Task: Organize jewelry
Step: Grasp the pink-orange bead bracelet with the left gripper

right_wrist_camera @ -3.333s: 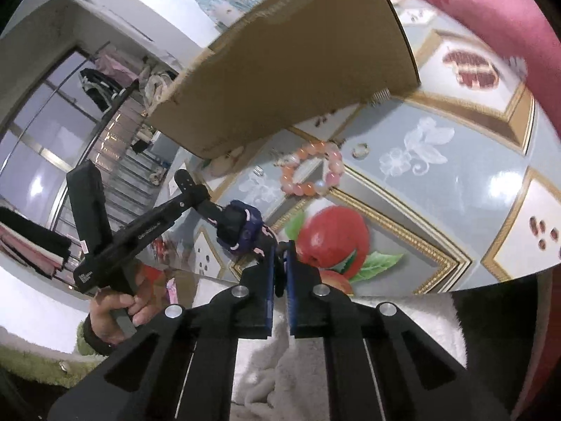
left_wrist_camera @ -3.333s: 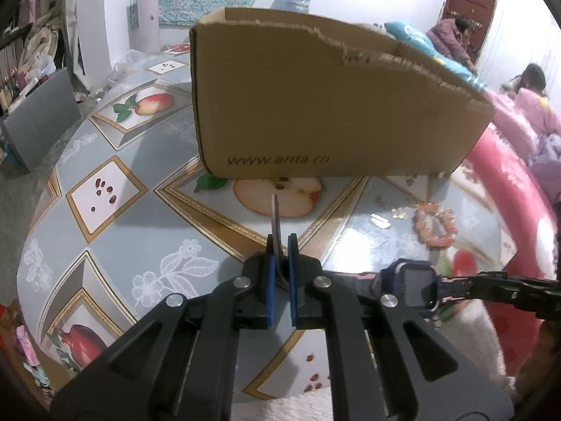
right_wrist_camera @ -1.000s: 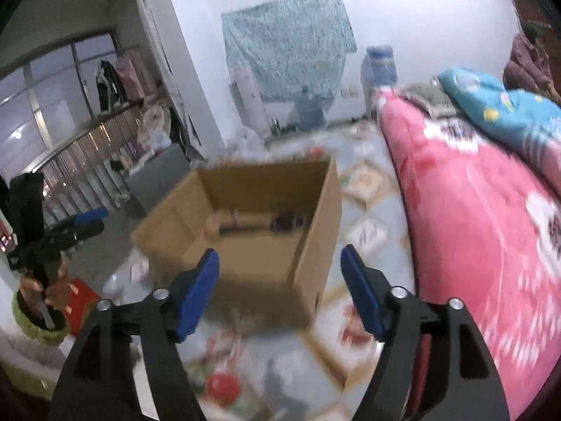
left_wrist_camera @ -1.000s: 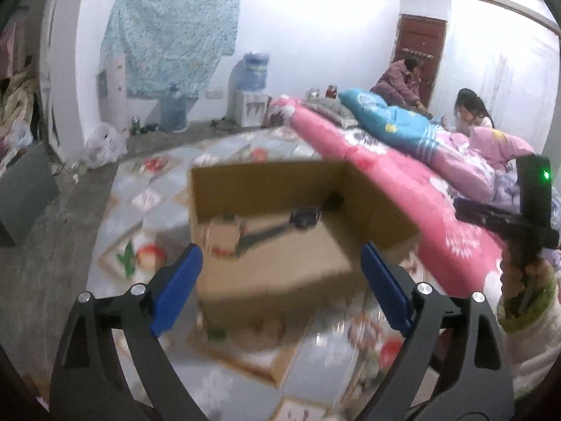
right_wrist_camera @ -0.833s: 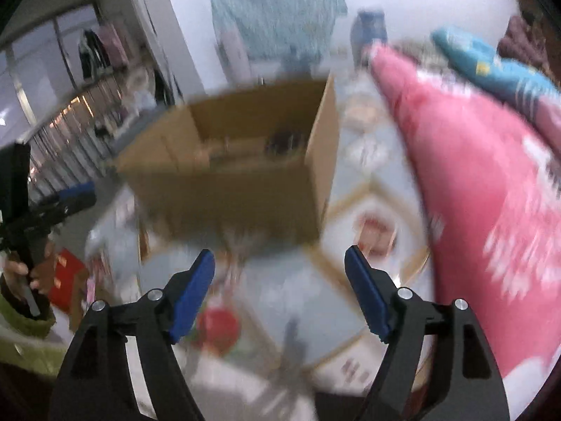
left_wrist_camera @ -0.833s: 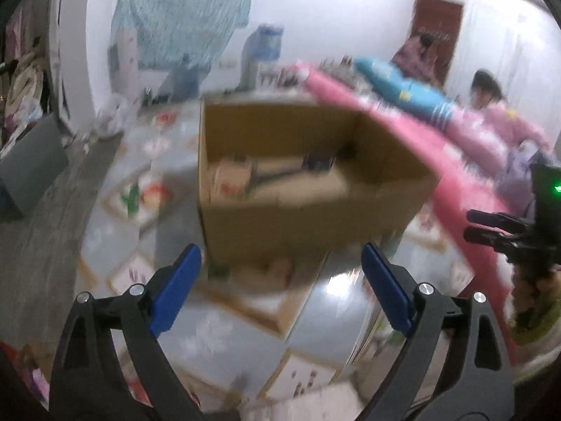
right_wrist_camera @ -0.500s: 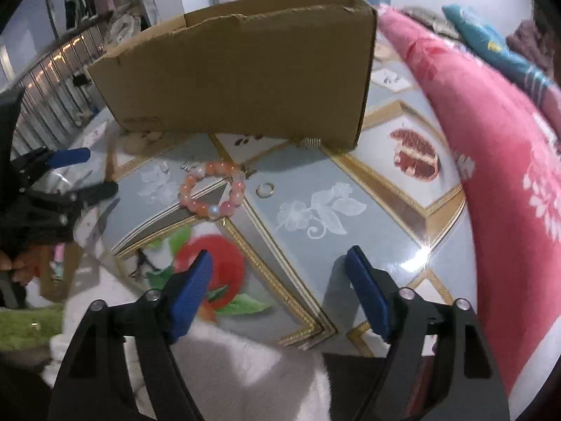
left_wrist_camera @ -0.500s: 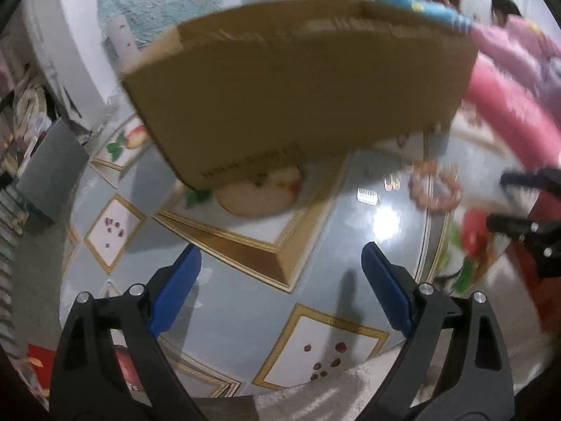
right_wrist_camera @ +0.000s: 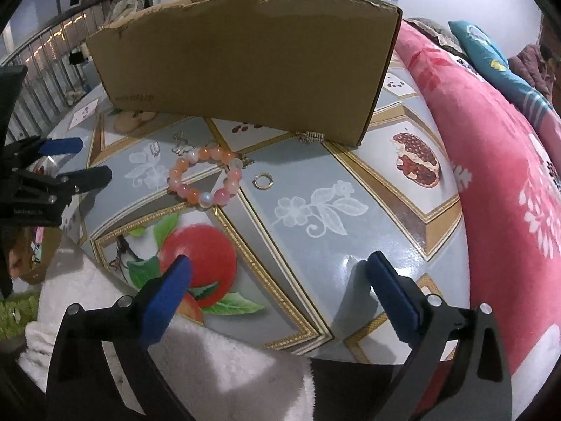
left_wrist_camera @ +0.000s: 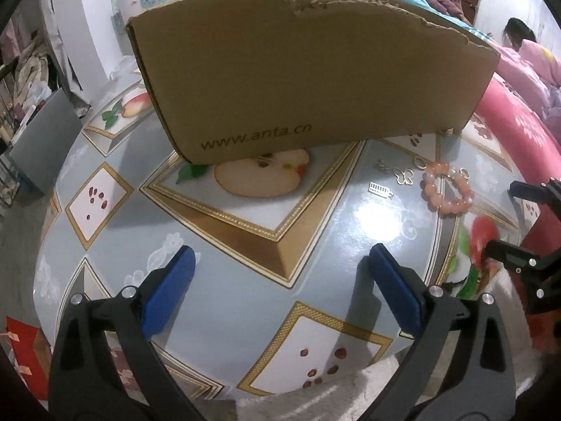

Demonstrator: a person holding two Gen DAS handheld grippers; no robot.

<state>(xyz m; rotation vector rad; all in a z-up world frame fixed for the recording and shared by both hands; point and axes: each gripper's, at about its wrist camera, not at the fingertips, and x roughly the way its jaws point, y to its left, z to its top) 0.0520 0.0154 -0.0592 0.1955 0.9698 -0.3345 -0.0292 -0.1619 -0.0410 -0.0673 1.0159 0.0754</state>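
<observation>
Left wrist view: the left gripper (left_wrist_camera: 280, 266) hangs over the fruit-patterned table (left_wrist_camera: 224, 301), its blue jaws just opened to their widest, nothing between them. A cardboard box (left_wrist_camera: 308, 70) fills twelve o'clock. The pink bead bracelet (left_wrist_camera: 447, 189) lies on the table at two o'clock, small metal charms (left_wrist_camera: 403, 175) just beside it.

Right wrist view: the right gripper (right_wrist_camera: 278, 268) has likewise just spread wide and empty. The bracelet (right_wrist_camera: 205, 179) lies at eleven o'clock, a small ring (right_wrist_camera: 263, 180) just beside it, before the box (right_wrist_camera: 245, 59).

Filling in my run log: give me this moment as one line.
left gripper: open, empty | right gripper: open, empty | bead bracelet, ring: on table before cardboard box
</observation>
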